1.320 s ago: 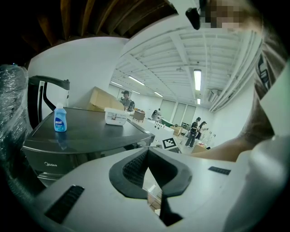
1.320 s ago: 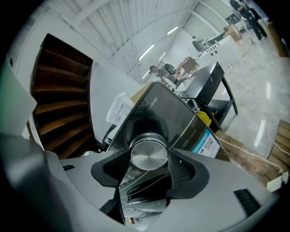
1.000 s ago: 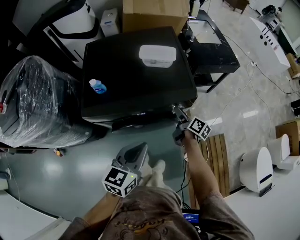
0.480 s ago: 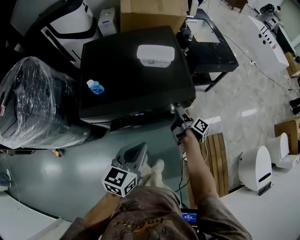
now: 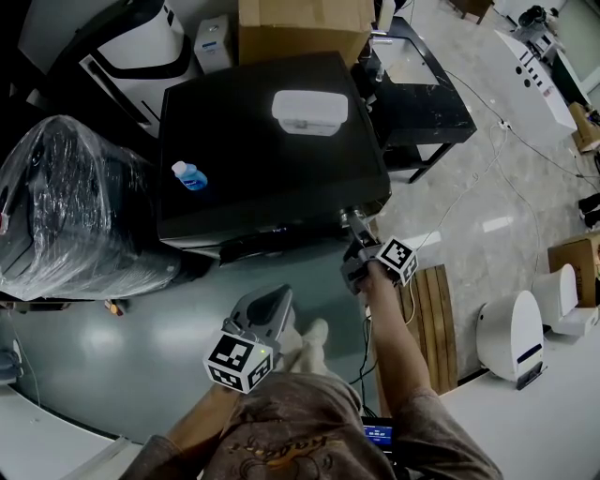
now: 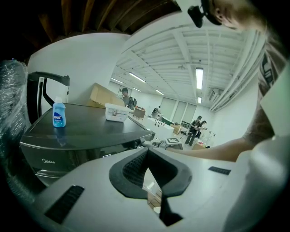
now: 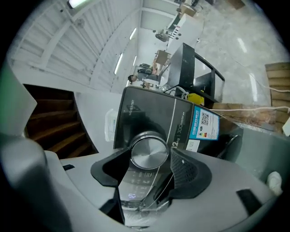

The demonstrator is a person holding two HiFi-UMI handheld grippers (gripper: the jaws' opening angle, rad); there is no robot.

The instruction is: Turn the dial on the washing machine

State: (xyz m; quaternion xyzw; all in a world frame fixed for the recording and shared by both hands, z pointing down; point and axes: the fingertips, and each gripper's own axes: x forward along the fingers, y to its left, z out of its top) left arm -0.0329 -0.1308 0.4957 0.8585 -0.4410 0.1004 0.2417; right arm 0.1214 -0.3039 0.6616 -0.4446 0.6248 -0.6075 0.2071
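The black washing machine point(image 5: 272, 159) stands before me, its silver dial point(image 7: 149, 152) at the right end of the front panel. My right gripper point(image 7: 150, 158) is shut on the dial, one pad on each side of its rim. In the head view that gripper point(image 5: 355, 236) meets the machine's front right corner, where the dial point(image 5: 348, 217) is mostly hidden. My left gripper point(image 5: 272, 302) hangs low over the floor in front of the machine. Its jaws point(image 6: 146, 156) are shut at the tips and hold nothing.
A blue bottle point(image 5: 189, 175) and a white lidded box point(image 5: 309, 112) sit on the machine's top. A plastic-wrapped appliance point(image 5: 70, 206) stands at the left, a cardboard box point(image 5: 305, 23) behind, a black table point(image 5: 422, 89) at the right. A wooden pallet point(image 5: 433, 309) lies by my right arm.
The right gripper's marker cube has rolled back and forth a little at the dial while the jaws stayed on it. The left gripper has not moved.
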